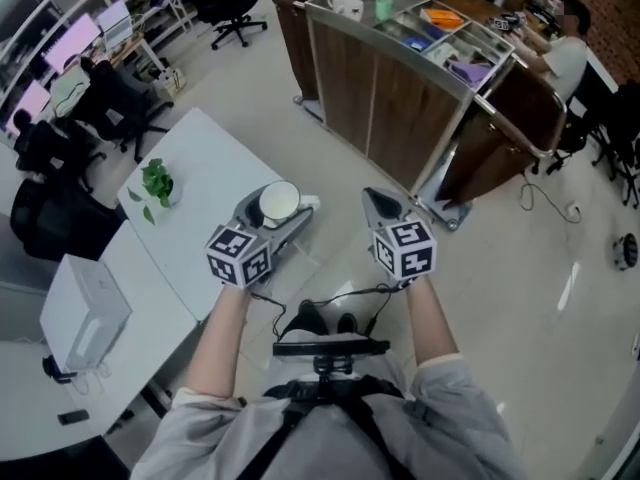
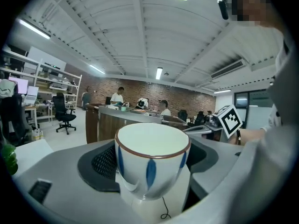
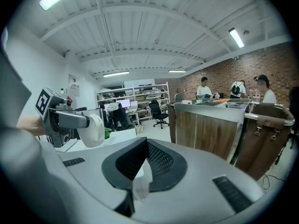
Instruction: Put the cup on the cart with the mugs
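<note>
A white cup (image 1: 279,201) with blue strokes and a brown rim sits upright between the jaws of my left gripper (image 1: 281,208), which is shut on it. Up close, the cup (image 2: 152,164) fills the middle of the left gripper view. My right gripper (image 1: 381,204) is beside it, shut and empty, its dark pads (image 3: 161,160) meeting at the tip. The wood-panelled cart (image 1: 400,88) with a steel top stands ahead across open floor. White mugs (image 1: 345,5) and a green cup (image 1: 384,8) rest at its far left end. The cart (image 3: 210,129) also shows in the right gripper view.
A white table (image 1: 215,153) with a small plant (image 1: 157,183) lies at my left, close to the left gripper. A white box (image 1: 85,313) stands further back on it. Brown bags (image 1: 505,133) hang at the cart's ends. Office chairs (image 1: 235,8) and seated people (image 1: 560,53) surround the cart.
</note>
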`<action>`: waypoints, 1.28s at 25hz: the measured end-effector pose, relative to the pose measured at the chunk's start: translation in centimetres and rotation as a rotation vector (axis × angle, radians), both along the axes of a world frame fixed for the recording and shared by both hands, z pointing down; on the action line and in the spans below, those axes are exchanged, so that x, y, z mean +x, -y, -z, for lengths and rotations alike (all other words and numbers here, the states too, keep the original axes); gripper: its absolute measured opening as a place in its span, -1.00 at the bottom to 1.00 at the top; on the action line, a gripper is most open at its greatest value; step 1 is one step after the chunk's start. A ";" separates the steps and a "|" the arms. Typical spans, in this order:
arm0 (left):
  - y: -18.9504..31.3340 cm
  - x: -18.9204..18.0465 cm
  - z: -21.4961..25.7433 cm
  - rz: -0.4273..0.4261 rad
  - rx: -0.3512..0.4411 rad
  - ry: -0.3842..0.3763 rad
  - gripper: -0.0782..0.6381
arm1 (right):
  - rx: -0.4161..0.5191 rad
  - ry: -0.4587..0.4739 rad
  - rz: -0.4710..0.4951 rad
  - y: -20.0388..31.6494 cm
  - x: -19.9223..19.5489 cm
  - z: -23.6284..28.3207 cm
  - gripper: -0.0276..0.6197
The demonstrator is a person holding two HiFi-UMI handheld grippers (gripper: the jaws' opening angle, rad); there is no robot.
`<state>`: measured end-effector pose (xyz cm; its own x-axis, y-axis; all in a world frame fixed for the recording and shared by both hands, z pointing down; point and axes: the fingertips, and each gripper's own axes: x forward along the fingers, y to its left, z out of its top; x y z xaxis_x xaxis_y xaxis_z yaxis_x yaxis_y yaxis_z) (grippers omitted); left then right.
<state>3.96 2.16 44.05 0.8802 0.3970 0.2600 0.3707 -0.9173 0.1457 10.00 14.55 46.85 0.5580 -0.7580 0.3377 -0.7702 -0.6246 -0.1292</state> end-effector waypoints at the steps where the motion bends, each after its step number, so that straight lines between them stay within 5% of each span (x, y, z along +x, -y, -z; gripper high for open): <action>1: -0.7 0.8 -0.1 -0.020 0.001 0.003 0.37 | 0.001 0.006 -0.016 -0.5 0.5 -0.2 -0.90; 12: -4.2 9.9 -1.4 -0.166 -0.023 0.020 0.37 | -0.026 0.031 -0.133 -3.6 7.0 -1.5 -0.90; 32: -2.8 29.6 1.2 -0.322 -0.026 -0.010 0.37 | -0.042 -0.008 -0.235 -0.7 25.2 1.1 -0.90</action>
